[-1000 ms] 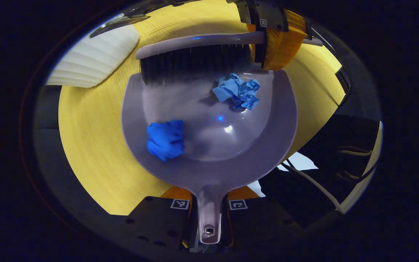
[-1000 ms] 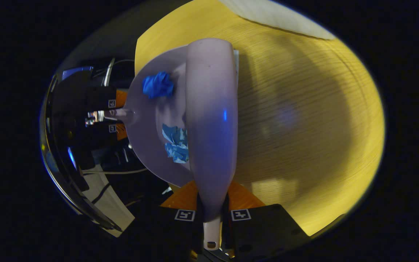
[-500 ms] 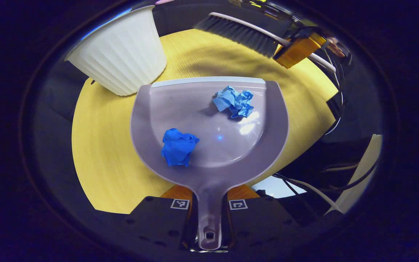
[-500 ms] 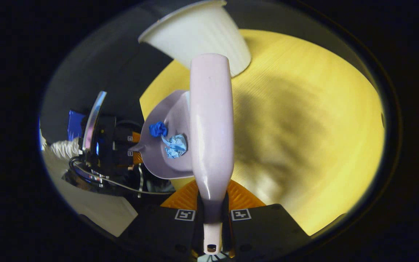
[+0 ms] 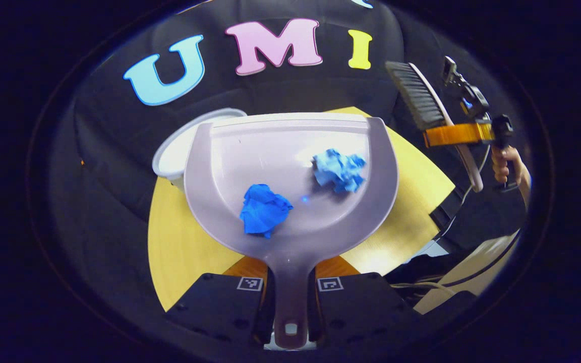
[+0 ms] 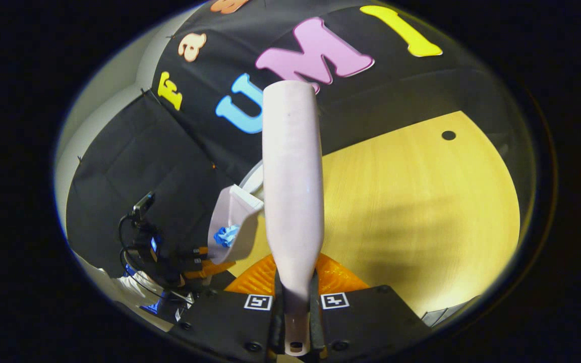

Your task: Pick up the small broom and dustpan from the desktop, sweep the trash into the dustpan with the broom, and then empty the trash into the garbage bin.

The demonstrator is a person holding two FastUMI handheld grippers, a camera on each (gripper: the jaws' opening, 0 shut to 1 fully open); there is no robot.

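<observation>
- Above the yellow desk [image 5: 179, 252], the grey dustpan [image 5: 290, 151] is held by its handle, clamped in the left gripper [image 5: 290, 302], its front edge over the white garbage bin [image 5: 174, 159].
- Off to the right, the broom [image 5: 424, 101] points upward, the right gripper [image 6: 294, 312] closed on its handle.
- Two blue paper wads [image 5: 265, 209] lie in the pan.

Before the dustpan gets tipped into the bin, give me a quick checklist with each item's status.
1. Left gripper shut on the dustpan handle: ok.
2. Both paper wads, dark blue and light blue, lie inside the pan: ok.
3. Pan lifted off the desktop: ok.
4. Pan's front edge reaches over the white bin: partly, not ok yet.
5. Broom held by the right gripper, away from the pan: ok.
6. Bin has room inside: cannot tell.
</observation>
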